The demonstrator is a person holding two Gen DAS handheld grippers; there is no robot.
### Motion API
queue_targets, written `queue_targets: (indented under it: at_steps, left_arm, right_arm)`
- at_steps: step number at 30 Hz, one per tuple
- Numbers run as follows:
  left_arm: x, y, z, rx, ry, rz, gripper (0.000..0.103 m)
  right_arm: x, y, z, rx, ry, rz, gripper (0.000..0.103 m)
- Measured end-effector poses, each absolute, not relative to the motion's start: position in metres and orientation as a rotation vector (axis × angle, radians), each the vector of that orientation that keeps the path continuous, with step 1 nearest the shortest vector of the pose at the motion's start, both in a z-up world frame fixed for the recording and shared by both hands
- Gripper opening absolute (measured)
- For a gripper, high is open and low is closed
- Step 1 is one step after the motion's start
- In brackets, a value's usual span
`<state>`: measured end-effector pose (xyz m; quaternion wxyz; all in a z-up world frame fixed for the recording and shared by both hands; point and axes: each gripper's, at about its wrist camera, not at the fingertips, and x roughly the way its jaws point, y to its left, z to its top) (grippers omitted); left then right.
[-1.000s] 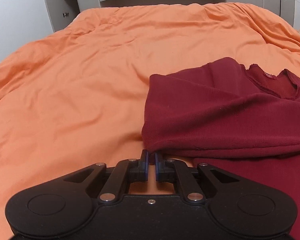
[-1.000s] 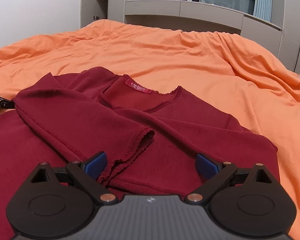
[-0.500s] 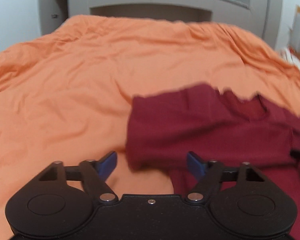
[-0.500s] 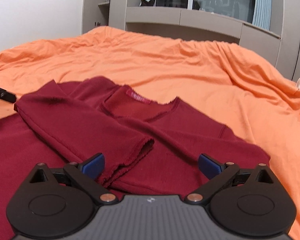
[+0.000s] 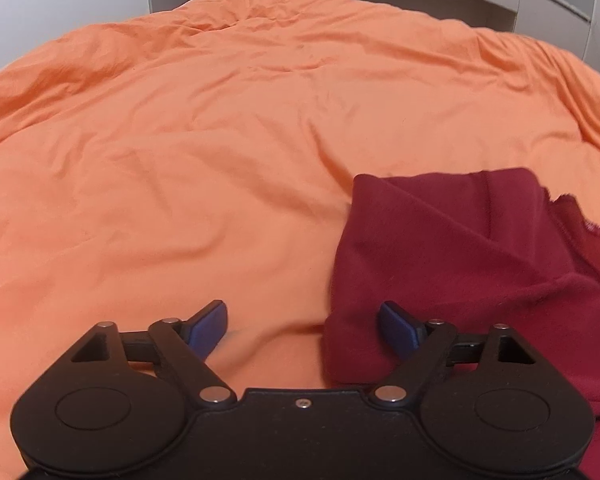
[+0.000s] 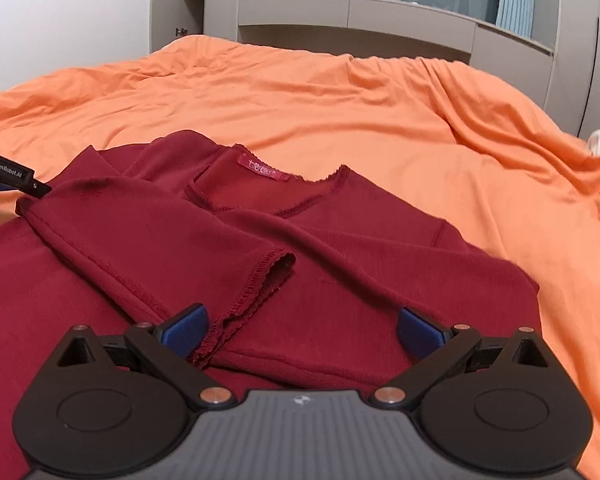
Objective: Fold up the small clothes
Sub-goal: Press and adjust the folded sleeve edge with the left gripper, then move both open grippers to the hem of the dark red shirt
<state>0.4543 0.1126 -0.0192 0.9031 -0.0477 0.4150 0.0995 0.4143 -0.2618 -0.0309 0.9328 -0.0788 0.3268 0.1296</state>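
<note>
a dark red top (image 6: 340, 264) is spread on a bed covered by an orange blanket (image 6: 340, 112). the top is laid with its neckline (image 6: 268, 196) toward the far side, and a small pink label (image 6: 262, 168) is seen inside the collar. one sleeve (image 6: 172, 248) is folded across the front of the top, its frilled cuff (image 6: 260, 284) ending near the middle of the garment.

the right tool (image 6: 300, 328) is held low over the near part of the top, released, with its blue pads (image 6: 186, 330) wide apart. the cuff's edge runs down just beside the left-hand pad, but nothing is pinched between the pads.

the left tool (image 5: 302, 324) is seen at the left edge of the top, where the folded shoulder (image 5: 440, 240) meets the blanket. its jaws are opening; the folded edge of the cloth lies between them, close by the right-hand pad (image 5: 398, 326), and it is not gripped. the other pad is over bare blanket. the tip of this tool (image 6: 8, 174) is also visible from the right wrist view, just beside the folded corner of the sleeve.

grey cupboards (image 6: 380, 12) are seen beyond the bed.
</note>
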Motion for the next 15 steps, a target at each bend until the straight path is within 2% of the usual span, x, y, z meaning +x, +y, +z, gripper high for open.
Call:
queue_targets:
  at_steps: [6,8,15]
  left_arm:
    - [0.441,0.111,-0.009,-0.099,0.821,0.2,0.095]
    - [0.434,0.108,0.001,-0.091,0.791,0.198,0.102]
    - [0.385,0.083,0.03,-0.007,0.703,0.161,0.102]
  right_arm:
    - [0.404,-0.267,-0.026,-0.147,0.66,0.265,0.103]
    - [0.396,-0.27,-0.02,-0.147,0.633,0.264,0.103]
    - [0.358,-0.277,0.003,-0.158,0.564,0.279,0.103]
